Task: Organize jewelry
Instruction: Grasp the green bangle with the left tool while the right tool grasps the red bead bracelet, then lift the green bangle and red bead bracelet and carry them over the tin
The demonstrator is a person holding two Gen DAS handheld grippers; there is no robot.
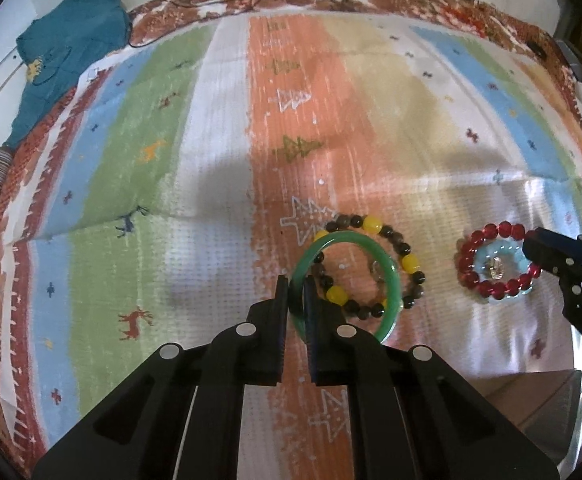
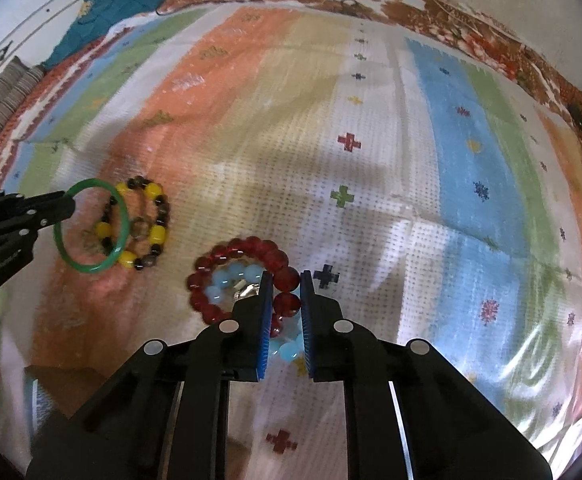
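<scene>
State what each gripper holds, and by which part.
Left gripper pinches the green bangle by its near rim; right gripper clamps the red bead bracelet on its beads.

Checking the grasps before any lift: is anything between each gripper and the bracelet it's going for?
Nothing visible. The left gripper already pinches the smooth green bangle, which overlaps the dark and yellow beaded bracelet. The right gripper straddles the red bead bracelet, with the pale blue bead bracelet inside it.

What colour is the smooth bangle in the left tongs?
Green; the bangle shows best in the left wrist view.
</scene>
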